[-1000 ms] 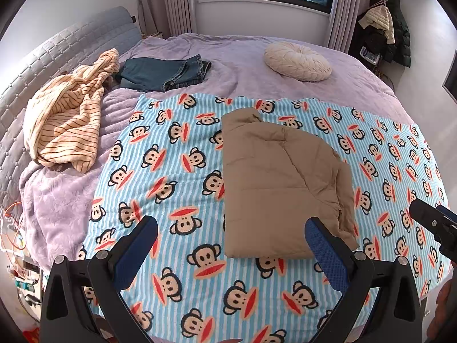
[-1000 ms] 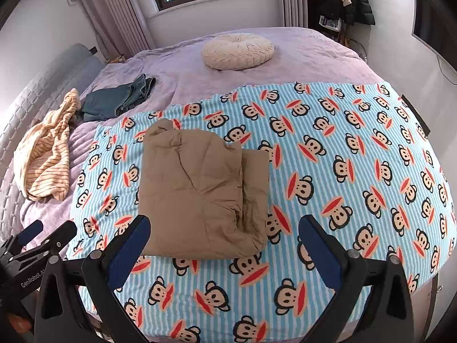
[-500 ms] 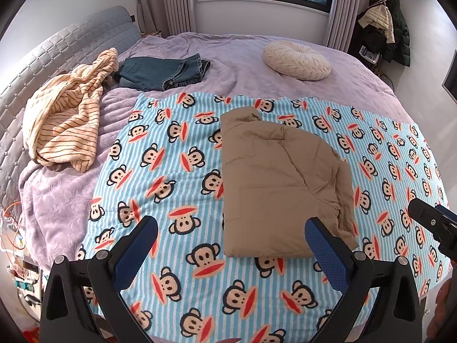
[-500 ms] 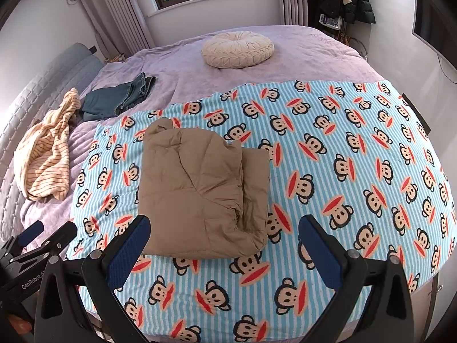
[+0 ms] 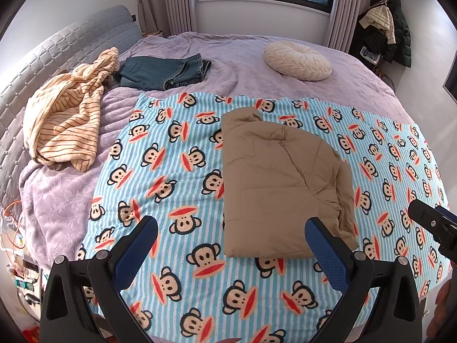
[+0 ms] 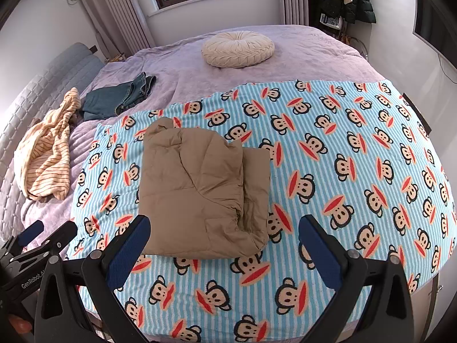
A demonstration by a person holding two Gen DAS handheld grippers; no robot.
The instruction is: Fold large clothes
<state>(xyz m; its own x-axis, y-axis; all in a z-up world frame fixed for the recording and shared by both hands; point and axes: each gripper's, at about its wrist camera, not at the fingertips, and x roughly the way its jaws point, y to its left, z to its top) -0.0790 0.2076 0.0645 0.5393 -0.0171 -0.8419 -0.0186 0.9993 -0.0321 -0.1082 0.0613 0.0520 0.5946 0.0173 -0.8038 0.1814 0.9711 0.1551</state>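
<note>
Folded tan padded jacket (image 5: 274,188) lies flat on the blue striped monkey-print blanket (image 5: 177,280), near its front edge. Left gripper (image 5: 231,240) and right gripper (image 6: 224,235): jaws spread wide, empty, held above the blanket's near edge.
</note>
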